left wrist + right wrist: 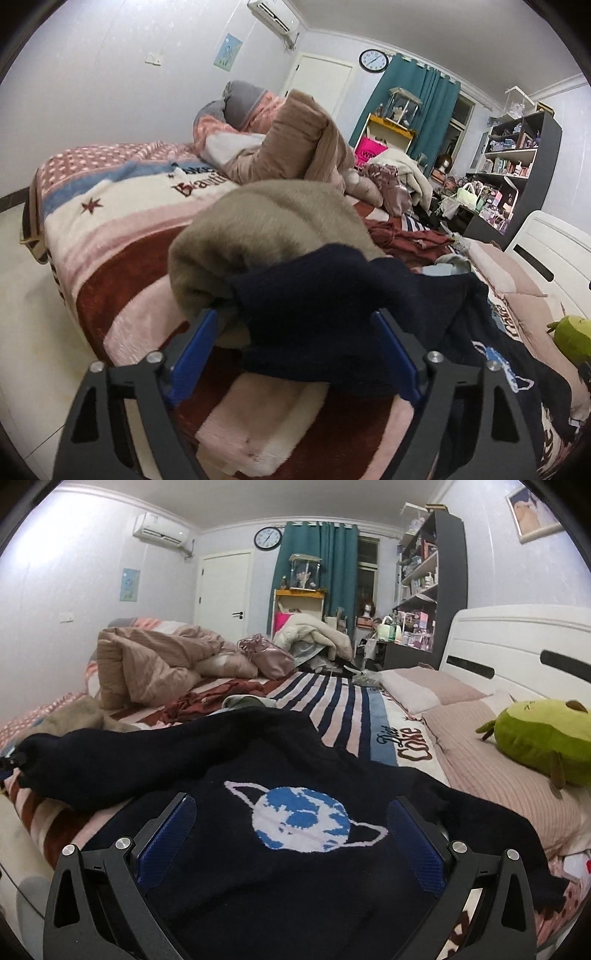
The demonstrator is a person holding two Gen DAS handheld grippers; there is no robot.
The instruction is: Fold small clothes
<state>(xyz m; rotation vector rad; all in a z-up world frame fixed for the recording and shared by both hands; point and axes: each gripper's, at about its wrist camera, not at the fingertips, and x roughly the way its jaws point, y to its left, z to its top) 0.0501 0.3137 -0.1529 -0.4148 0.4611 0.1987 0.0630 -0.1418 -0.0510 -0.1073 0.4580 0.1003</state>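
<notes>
A dark navy sweater (295,849) with a blue and white planet design lies spread on the bed. In the left wrist view one navy sleeve (317,306) lies bunched between the wide-open jaws of my left gripper (295,332), which do not pinch it. My right gripper (291,819) is open and hovers just over the sweater's body, a finger on each side of the planet. A beige fleece garment (266,225) lies bunched just beyond the sleeve.
The bed carries a striped blanket (343,709), a tan duvet heap (147,664), a dark red garment (207,701), pink pillows (480,738) and a green plush toy (543,734). A white headboard (517,646) stands at the right. The floor (33,302) lies left of the bed.
</notes>
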